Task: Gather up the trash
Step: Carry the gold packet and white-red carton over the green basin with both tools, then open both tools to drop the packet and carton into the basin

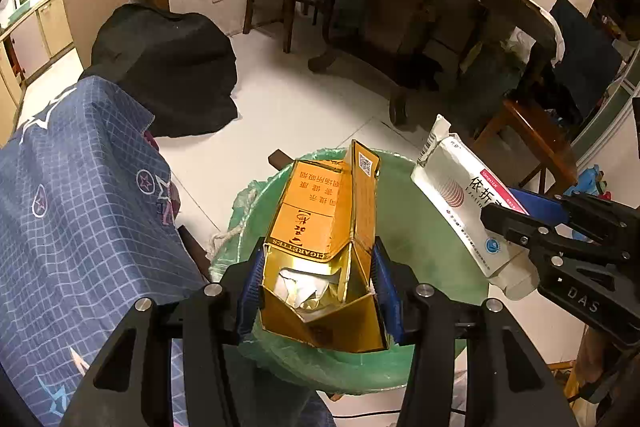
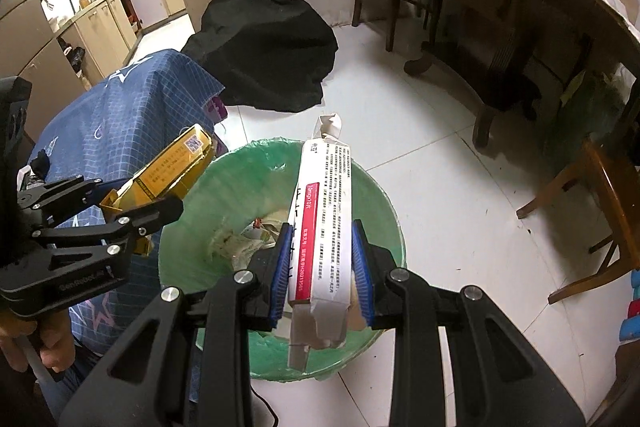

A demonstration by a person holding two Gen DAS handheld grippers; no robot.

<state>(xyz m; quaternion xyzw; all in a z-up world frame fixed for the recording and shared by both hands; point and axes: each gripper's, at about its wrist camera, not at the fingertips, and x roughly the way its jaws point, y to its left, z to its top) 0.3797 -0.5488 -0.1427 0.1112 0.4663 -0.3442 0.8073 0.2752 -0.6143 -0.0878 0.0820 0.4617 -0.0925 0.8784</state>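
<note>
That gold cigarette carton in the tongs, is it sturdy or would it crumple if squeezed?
The gold carton would probably crumple easily: its near end is open and looks mostly hollow, with only crumpled paper inside. It is likely light for its size. The left tongs pinch its sides over the green-lined bin, and the open end's flaps already look bent.

The open gold cardboard carton (image 1: 320, 227) reads "CIGARETTES" upside down beside Chinese characters. The white-and-red medicine box (image 2: 324, 227) shows "10mg×10". The right black plastic gripper (image 1: 516, 227) bears "DAS".
</note>
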